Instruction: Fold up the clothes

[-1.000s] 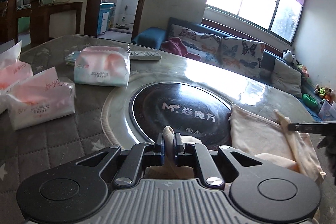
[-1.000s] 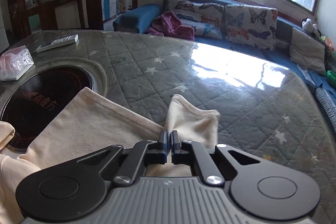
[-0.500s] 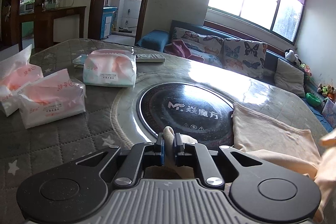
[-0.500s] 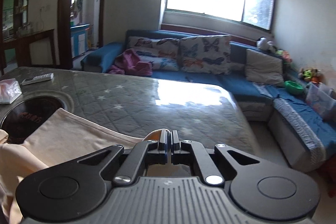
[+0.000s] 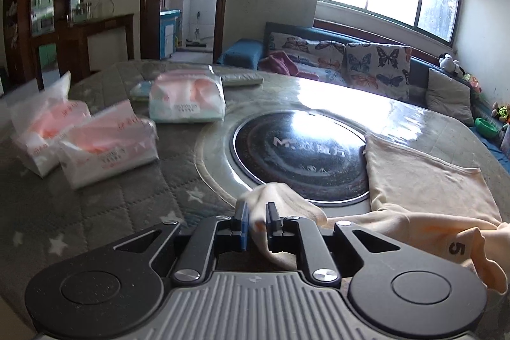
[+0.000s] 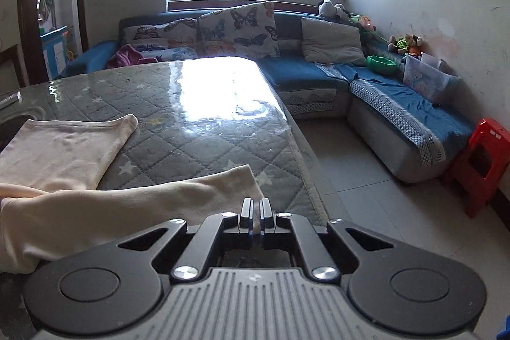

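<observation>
A cream garment (image 5: 424,180) lies across the quilted table (image 5: 105,206), partly over the round black cooktop (image 5: 296,155). A printed "5" shows on a fold at the right. A bunched fold of it stands between the jaws of my left gripper (image 5: 256,219), which are opening while the cloth still fills the gap. In the right wrist view the same garment (image 6: 63,148) stretches from the left to my right gripper (image 6: 255,212). That gripper is shut on a thin corner near the table's right edge.
Three pink tissue packs (image 5: 108,145) and a remote (image 5: 242,80) sit on the table's left and far side. Beyond the table's right edge (image 6: 306,161) are tiled floor, a blue sofa (image 6: 318,75) with cushions and a red stool (image 6: 481,161).
My right gripper swung right with the garment corner, from mid-table to near the right edge, pulling the cloth out. The left jaws widened slightly around their fold.
</observation>
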{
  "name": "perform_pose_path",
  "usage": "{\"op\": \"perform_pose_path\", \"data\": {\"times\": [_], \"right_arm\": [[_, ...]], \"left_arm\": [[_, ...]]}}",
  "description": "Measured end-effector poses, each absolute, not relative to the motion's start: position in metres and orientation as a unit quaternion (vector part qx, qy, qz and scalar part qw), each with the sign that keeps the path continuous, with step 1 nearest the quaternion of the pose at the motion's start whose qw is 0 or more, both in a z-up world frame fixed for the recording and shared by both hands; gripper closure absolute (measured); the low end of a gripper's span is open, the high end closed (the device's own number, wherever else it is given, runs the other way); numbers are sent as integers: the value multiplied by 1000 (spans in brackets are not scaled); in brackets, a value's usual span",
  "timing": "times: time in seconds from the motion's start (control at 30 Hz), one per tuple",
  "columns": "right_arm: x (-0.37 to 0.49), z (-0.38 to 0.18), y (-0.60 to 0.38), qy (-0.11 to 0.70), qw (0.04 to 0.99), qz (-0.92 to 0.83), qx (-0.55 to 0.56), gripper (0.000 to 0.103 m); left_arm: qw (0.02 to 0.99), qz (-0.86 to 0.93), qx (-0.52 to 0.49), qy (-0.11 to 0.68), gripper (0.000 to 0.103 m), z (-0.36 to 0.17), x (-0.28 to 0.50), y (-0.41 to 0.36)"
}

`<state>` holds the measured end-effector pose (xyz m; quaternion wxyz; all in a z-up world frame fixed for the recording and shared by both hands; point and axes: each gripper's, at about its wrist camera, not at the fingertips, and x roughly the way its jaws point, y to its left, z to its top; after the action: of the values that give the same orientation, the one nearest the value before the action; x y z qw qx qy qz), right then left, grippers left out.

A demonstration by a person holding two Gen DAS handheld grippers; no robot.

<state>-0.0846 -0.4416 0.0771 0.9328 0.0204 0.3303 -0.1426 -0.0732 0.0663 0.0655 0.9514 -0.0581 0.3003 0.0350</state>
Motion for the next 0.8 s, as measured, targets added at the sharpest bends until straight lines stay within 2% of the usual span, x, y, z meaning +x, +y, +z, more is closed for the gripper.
{"op": "perform_pose_path", "data": {"times": [0.07, 0.17, 0.27, 0.4, 0.5, 0.57, 0.6, 0.73, 0.8], "right_arm": [[-80, 75, -442, 330, 933, -137, 23, 96], [-74, 72, -442, 331, 934, -129, 27, 87], [-60, 61, -445, 345, 930, -127, 30, 75], [-54, 48, -451, 359, 923, -132, 32, 73], [-58, 47, -454, 358, 925, -125, 39, 75], [-60, 47, -455, 357, 926, -121, 39, 93], [-63, 49, -455, 354, 927, -121, 29, 98], [-72, 57, -459, 347, 927, -140, 16, 98], [-77, 60, -459, 348, 925, -152, 5, 98]], "left_arm": [[955, 24, -53, 292, 85, 73, -78, 64], [959, -13, -39, 279, 75, 81, -86, 51], [958, -70, -24, 276, 69, 84, -89, 31], [950, -137, 2, 280, 66, 81, -89, 0], [943, -179, 20, 281, 63, 79, -88, -19], [936, -207, 30, 282, 62, 78, -86, -30], [933, -218, 36, 283, 62, 77, -85, -35], [922, -252, 52, 289, 61, 70, -80, -57], [917, -262, 54, 295, 57, 65, -75, -65]]}}
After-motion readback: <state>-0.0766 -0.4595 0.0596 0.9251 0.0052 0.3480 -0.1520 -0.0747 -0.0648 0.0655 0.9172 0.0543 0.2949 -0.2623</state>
